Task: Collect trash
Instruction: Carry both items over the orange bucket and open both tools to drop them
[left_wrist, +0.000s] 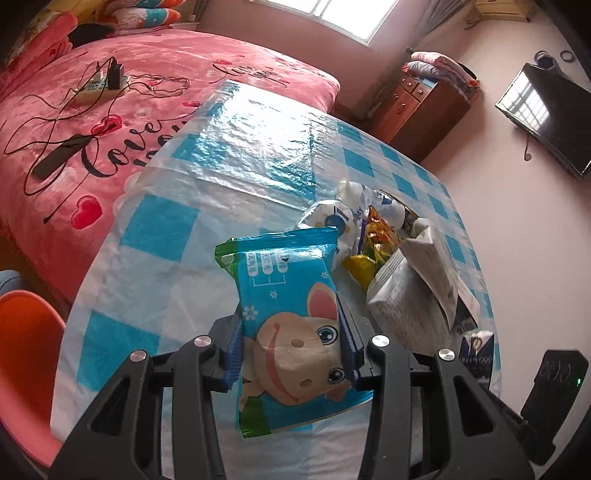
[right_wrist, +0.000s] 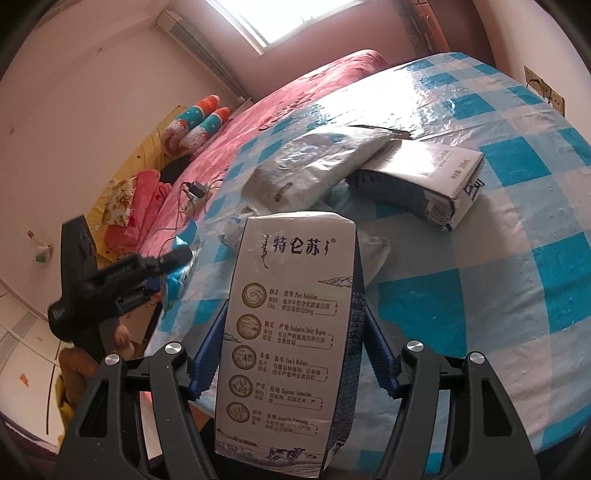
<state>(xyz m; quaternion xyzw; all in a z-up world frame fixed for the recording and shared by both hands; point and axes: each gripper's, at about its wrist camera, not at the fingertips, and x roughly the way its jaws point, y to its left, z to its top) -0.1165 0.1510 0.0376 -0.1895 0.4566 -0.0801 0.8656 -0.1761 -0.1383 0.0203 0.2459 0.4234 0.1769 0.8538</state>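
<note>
My left gripper (left_wrist: 291, 347) is shut on a blue snack wrapper with a cartoon animal (left_wrist: 291, 317) and holds it above the checked table (left_wrist: 229, 147). My right gripper (right_wrist: 291, 332) is shut on a white milk carton (right_wrist: 288, 332) with Chinese print, held upright over the table's near edge. More trash lies on the table: a silver-white bag (right_wrist: 310, 166), a second milk carton (right_wrist: 424, 181) on its side, and in the left wrist view crumpled white-blue and yellow wrappers (left_wrist: 369, 229) beside a grey bag (left_wrist: 413, 288). The left gripper (right_wrist: 110, 280) shows at the left of the right wrist view.
A round table with a blue-and-white checked plastic cloth (right_wrist: 517, 258) stands beside a pink bed (left_wrist: 110, 110) with cables and a power strip (left_wrist: 99, 85). An orange chair (left_wrist: 26, 354) is at the left. A wooden cabinet (left_wrist: 417, 103) and a wall TV (left_wrist: 546, 118) stand beyond.
</note>
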